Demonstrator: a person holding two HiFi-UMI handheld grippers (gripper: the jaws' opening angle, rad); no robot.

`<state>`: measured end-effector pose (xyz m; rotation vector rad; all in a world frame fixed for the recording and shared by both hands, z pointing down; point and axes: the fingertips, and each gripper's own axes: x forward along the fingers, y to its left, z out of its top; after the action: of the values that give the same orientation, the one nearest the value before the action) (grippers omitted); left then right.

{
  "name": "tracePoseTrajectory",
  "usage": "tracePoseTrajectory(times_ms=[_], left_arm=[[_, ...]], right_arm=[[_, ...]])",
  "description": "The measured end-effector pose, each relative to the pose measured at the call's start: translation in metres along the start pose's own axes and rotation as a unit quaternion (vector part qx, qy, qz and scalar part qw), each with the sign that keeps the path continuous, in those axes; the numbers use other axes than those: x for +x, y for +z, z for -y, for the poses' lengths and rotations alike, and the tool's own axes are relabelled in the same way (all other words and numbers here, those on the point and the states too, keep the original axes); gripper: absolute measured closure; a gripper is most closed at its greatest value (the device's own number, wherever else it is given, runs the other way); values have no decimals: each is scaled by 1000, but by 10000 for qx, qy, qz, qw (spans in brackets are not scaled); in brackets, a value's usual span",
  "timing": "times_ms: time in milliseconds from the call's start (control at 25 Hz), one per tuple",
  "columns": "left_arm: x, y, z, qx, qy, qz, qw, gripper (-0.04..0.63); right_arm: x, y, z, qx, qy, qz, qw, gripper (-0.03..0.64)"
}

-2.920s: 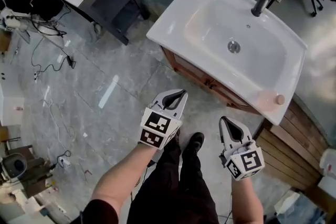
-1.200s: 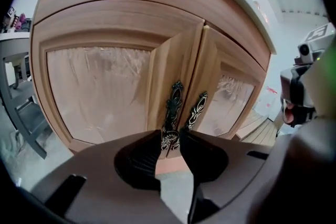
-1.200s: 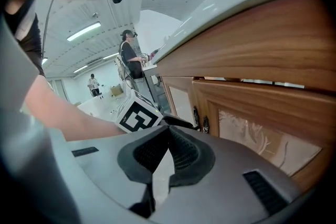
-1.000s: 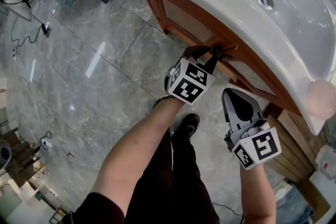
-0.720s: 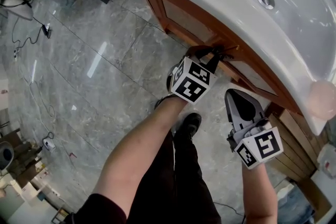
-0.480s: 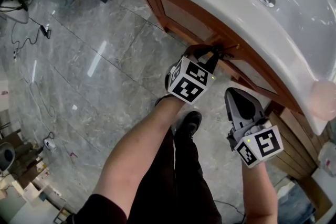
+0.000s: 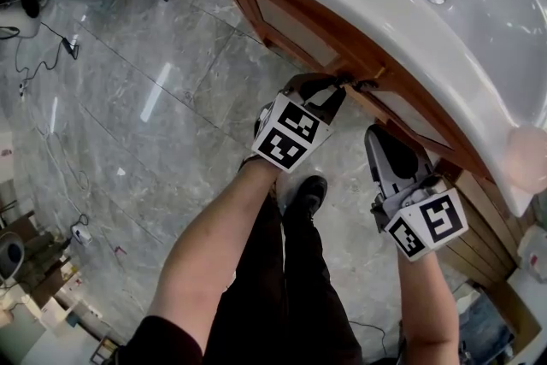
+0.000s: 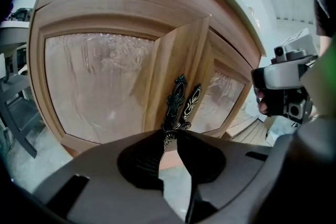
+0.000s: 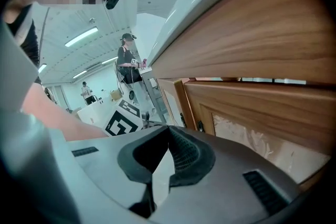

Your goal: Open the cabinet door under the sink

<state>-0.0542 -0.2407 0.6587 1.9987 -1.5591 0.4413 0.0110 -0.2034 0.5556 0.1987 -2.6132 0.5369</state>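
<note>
UNDER THE SINK: A person is standing on a grey marbled floor [image 7: 128, 98] at a white sink [image 7: 376, 13]. They are reaching with a gripper in each hand toward the wooden cabinet [image 7: 299, 26] below the basin.

The left gripper [image 7: 340, 86] is gripping the lower end of an ornate dark door handle [image 8: 175, 99]. Its jaws have just been closing on the metal, and the handle's tip is sitting pinched between the pads.

The cabinet door [image 8: 105, 81], with its frosted pane, is standing slightly ajar. In the left gripper view its hinge side is lying at the left, and its free edge is angling out toward the camera. The handle is running upright along that free edge, its long axis vertical and its top end pointing up at the sink's rim.

A matching handle [image 8: 192, 105] is standing just beside it, also upright, on the neighbouring door [image 8: 223, 97], which is sitting further back.

The right gripper [image 7: 382, 137] is hanging near the left one, in front of the neighbouring door and apart from it. Its jaws are pressing together on nothing.
</note>
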Motion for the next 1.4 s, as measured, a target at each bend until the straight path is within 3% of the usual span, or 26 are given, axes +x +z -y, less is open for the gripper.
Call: tracePoseTrajectory(times_ms=[80, 200, 320, 880, 1080, 1400], left_arm=[[-2, -1, 1, 60, -86, 9, 9999, 506], [-6, -5, 3, 183, -198, -9, 9996, 506], [-13, -10, 3, 196, -253, 2, 9995, 506], [-24, -25, 5, 145, -293, -39, 9995, 506], [-41, -31, 2, 103, -279, 76, 9995, 506], [-76, -57, -12, 102, -135, 17, 9999, 503]], right_arm=[[7, 5, -1, -92, 69, 30, 9999, 601], [19, 10, -1, -243, 92, 1, 9997, 502], [28, 16, 1, -337, 46, 24, 9994, 478], [58, 35, -2, -814, -280, 213, 9961, 506], [61, 28, -23, -1439, -206, 13, 9894, 523], [72, 15, -64, -1164, -189, -68, 9930, 525]])
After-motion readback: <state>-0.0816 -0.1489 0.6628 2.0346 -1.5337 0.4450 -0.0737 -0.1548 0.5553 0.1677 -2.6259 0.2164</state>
